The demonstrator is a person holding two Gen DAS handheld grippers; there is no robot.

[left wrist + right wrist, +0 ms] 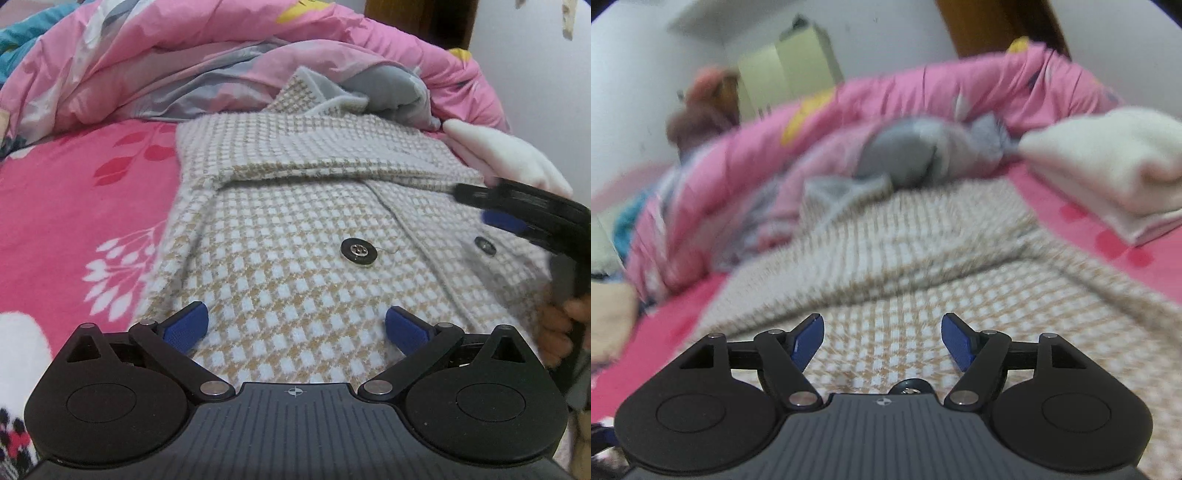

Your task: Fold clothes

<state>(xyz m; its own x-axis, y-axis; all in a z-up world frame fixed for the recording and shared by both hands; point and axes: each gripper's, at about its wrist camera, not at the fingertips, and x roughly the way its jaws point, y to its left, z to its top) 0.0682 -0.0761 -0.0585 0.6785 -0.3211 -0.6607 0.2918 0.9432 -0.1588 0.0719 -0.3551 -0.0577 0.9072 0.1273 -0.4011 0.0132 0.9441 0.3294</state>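
Checked coat [295, 229], folded on pink sheet [74, 206]; left edge bordered by bare sheet. Left gripper [295, 328] and right gripper [882, 341] held released above it.

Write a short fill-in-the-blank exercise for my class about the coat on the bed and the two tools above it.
1. The checked coat lies on a bed sheet whose main colour is ____.
2. Both the left tool and the right tool have their blue fingers ____, holding nothing.
3. The round dark fastener sewn on the coat is a ____.
4. Beside the coat sits a folded garment coloured ____.

Missing words: pink; open; button; white
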